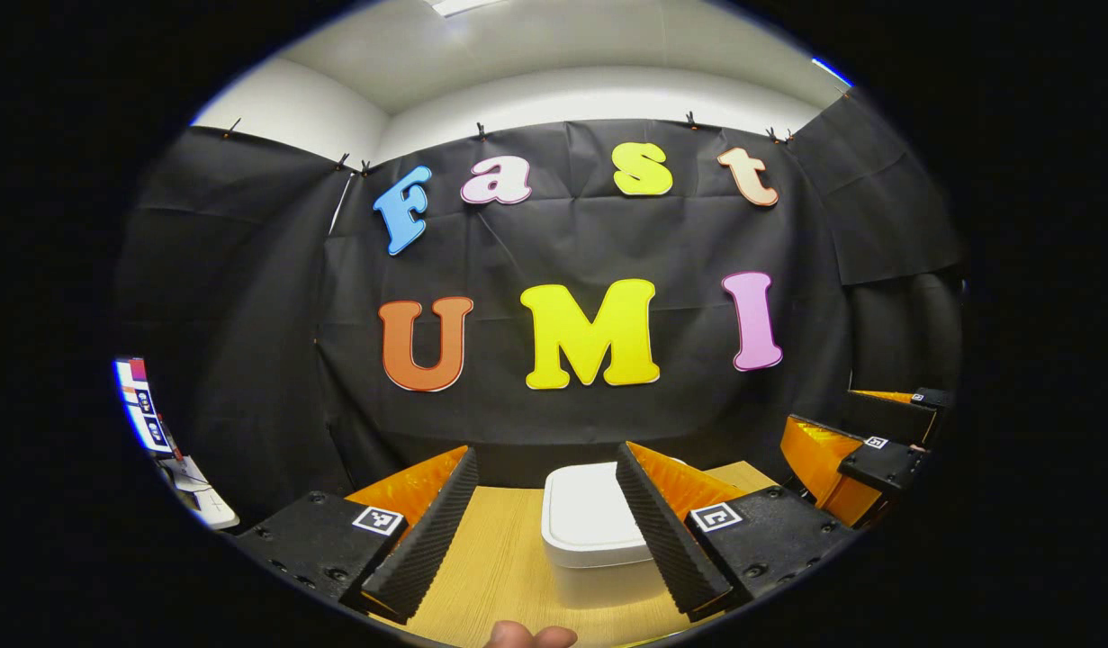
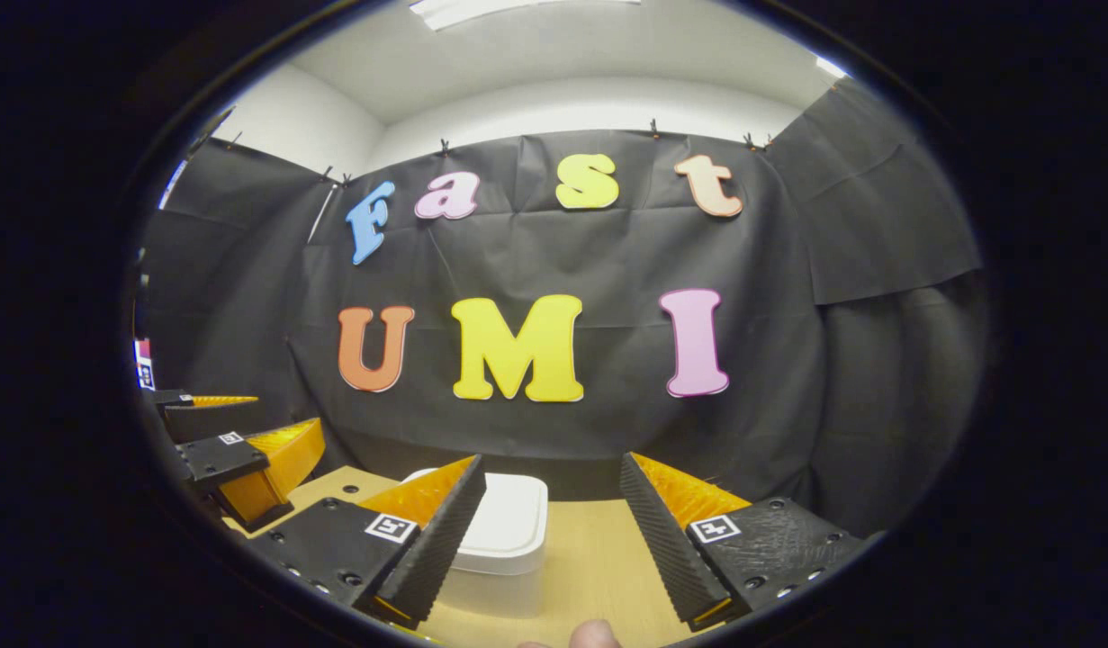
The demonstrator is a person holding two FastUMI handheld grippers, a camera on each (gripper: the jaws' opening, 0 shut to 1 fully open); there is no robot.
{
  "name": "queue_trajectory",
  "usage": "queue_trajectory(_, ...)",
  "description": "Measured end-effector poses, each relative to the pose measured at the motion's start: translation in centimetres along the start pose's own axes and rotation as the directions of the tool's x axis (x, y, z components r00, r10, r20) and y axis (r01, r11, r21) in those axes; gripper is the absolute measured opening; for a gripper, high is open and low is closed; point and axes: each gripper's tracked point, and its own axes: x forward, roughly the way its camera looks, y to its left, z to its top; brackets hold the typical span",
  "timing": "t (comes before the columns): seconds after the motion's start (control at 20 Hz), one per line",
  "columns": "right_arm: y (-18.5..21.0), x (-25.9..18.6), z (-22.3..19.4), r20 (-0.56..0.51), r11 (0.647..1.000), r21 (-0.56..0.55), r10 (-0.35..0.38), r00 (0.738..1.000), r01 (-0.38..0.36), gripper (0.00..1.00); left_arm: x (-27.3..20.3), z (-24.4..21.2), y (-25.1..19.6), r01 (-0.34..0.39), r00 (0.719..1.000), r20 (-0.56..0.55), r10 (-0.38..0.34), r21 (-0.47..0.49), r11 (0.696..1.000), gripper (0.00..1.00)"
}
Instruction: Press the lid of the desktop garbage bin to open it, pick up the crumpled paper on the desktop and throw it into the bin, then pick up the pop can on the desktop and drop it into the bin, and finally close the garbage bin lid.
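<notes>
White plastic is the thing to watch: the garbage bin (image 1: 599, 531) sits low in the centre of the left gripper view, lid (image 1: 590, 513) down flat, standing on the pale wooden desktop (image 1: 495, 567). The left gripper (image 1: 549, 531) hangs with its jaws spread wide and nothing between them, and the bin lies straight ahead, just right of the gap's middle, with the right-hand finger crossing in front of the bin's edge. Over in the right gripper view the bin (image 2: 504, 535) sits lower centre-left, partly behind that claw's left-hand finger; the right gripper (image 2: 554, 540) is also spread and empty, aimed mostly at bare desktop (image 2: 599, 562) to the bin's right. So by my read the left claw is the better lined up for the press, bin nearly dead ahead; how far off it stands I can't judge. The other claw shows too: the right one at the right edge of the left gripper view, the left one at the lower left of the right gripper view. A fingertip (image 1: 528, 636) peeks in at the bottom edge. Lid not yet opened, so the press looks like the first job.
</notes>
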Motion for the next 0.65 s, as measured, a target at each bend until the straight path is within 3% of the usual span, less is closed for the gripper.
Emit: queue_trajectory(0.65, 0.21, 0.30, -0.04, 0.006, 1.000, 0.016, 0.005, 1.000, -0.005, 0.95, -0.22, 0.29, -0.05, -0.005, 1.000, 0.007, 0.005, 0.007, 1.000, 0.99)
